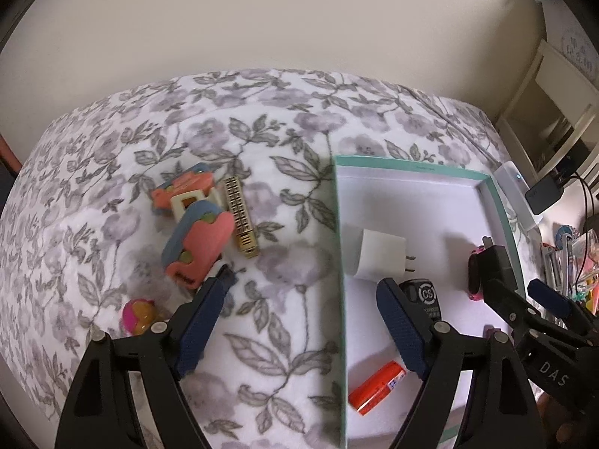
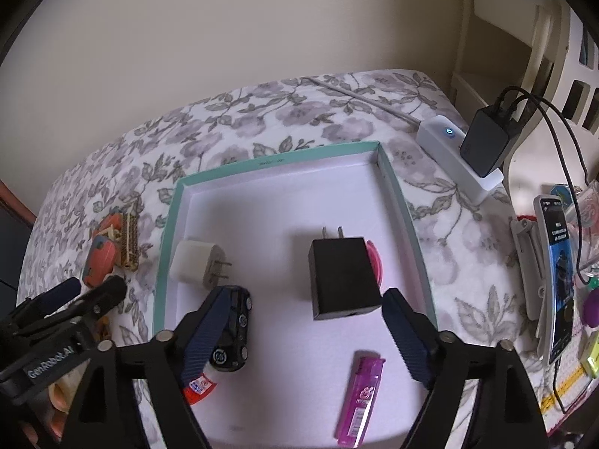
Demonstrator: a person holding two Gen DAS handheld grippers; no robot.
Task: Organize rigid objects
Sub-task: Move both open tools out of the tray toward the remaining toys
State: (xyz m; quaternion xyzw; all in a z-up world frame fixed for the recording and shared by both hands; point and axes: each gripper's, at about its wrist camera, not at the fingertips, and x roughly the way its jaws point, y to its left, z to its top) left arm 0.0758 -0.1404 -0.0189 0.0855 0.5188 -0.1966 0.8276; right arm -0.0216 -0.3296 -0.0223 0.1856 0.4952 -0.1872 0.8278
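Both sets of fingers spread wide, nothing between the pads. The left gripper (image 1: 303, 321) hangs over the left wall of the teal-rimmed box (image 1: 338, 247), one finger (image 1: 202, 321) out over the floral bedspread (image 1: 269, 131), the other (image 1: 402, 321) inside the box. Just past the outer finger lies a pink-and-blue toy piece (image 1: 198, 250), a second like it (image 1: 183, 191) behind, with a cream block between them and a gold lattice bar (image 1: 241, 217) touching their right side; a small pink-and-yellow ball (image 1: 136, 316) sits lower left. Inside the box by the inner finger: a white plug adapter (image 1: 378, 254), a black toy car (image 1: 423, 295), and an orange-red tube (image 1: 378, 387) nearer the camera.

Over to the right gripper (image 2: 307, 325), hovering in the box with the black charger (image 2: 342, 277) lying flat just ahead of its gap, prongs pointing away, resting partly on a pink disc (image 2: 376, 262). Its left finger (image 2: 204, 336) covers part of the toy car; a purple lighter (image 2: 361, 400) lies below the gap. The box's far half is bare white floor.

Right of the box, on the bedspread's edge, a white power strip (image 2: 449, 153) with a black adapter plugged in; further right, a phone (image 2: 559, 280) and clutter
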